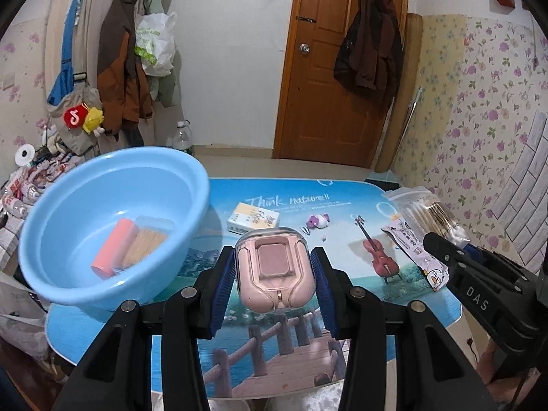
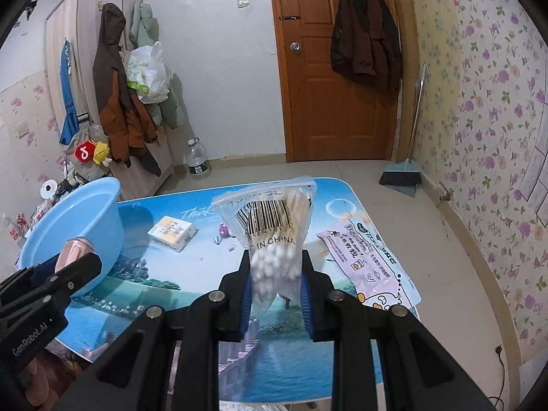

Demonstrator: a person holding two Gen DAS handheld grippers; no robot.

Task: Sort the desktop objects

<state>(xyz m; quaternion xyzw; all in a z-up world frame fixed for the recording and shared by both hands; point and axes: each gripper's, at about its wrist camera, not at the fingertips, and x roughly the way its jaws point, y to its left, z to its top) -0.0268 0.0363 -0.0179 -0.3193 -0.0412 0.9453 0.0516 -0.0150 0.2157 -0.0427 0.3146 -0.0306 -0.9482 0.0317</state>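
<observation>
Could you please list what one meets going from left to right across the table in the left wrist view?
Blue basin → tissue pack → small toy → printed sachet

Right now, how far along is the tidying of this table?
Partly done. The blue basin already holds a pink roll and a small clear box. In hand: the left gripper clamps a pink earbud case, the right gripper a cotton swab bag. Left on the table: tissue pack, small toy, purple packet.
</observation>
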